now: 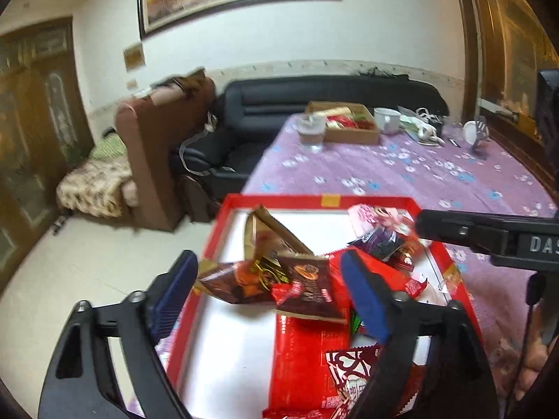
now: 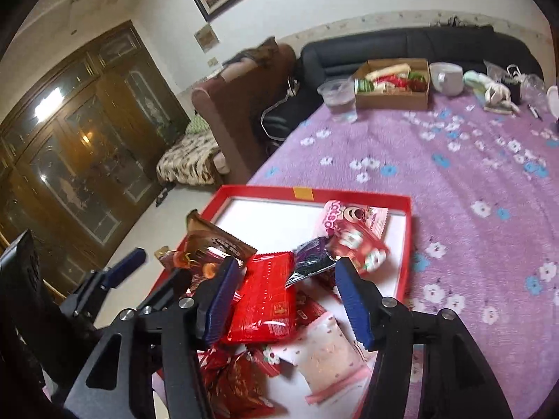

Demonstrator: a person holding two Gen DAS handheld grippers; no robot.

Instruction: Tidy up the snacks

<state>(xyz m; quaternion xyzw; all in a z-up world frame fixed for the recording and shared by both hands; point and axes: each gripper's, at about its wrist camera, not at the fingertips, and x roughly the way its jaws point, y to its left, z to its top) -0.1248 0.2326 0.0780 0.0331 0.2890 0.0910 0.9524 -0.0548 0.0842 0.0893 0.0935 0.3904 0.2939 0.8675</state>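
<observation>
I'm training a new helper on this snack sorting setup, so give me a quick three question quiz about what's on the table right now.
1. True or false: the red tray rests on a purple flowered tablecloth.
2. What stands just left of the cardboard box in the right wrist view: A a clear plastic cup, B a kettle, C a lamp?
3. Fill in: between the right gripper jaws lies a ___ wrapper.

Key: 1 true. 2 A, the clear plastic cup. 3 red, the red wrapper; the pads do not press on it.

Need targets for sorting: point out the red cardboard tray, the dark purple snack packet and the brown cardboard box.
red cardboard tray (image 2: 353,198): right wrist view, far rim.
dark purple snack packet (image 2: 312,260): right wrist view, packet middle.
brown cardboard box (image 2: 393,100): right wrist view, front wall.
</observation>
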